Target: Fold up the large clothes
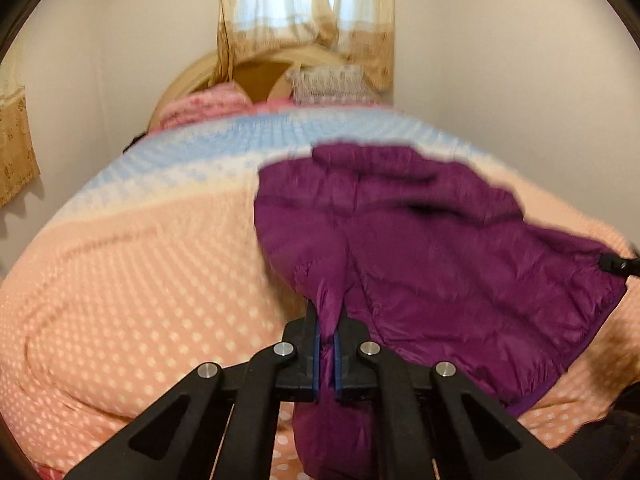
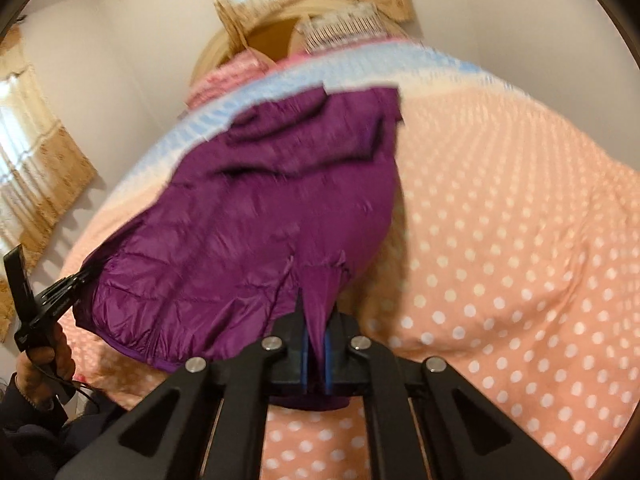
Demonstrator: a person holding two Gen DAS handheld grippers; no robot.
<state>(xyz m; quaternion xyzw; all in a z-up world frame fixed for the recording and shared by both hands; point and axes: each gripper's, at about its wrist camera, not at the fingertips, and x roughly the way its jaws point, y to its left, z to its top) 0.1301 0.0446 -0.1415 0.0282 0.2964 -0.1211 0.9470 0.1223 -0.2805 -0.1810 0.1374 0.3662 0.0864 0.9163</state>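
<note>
A purple quilted jacket (image 1: 432, 248) lies spread on the bed, its near hem lifted. My left gripper (image 1: 327, 320) is shut on the jacket's near left corner. My right gripper (image 2: 318, 312) is shut on the jacket's (image 2: 256, 216) near right corner. The right gripper also shows at the right edge of the left wrist view (image 1: 618, 266), and the left gripper at the left edge of the right wrist view (image 2: 60, 292). Both views are motion-blurred. The jacket's far end with folded sleeves rests on the blanket.
The bed is covered by a peach polka-dot blanket (image 1: 132, 280) with a blue and cream band (image 1: 224, 140) at the far end. Pillows (image 1: 328, 84) and a round wooden headboard (image 1: 260, 68) stand beyond. Curtained window (image 1: 304, 4) and white walls surround.
</note>
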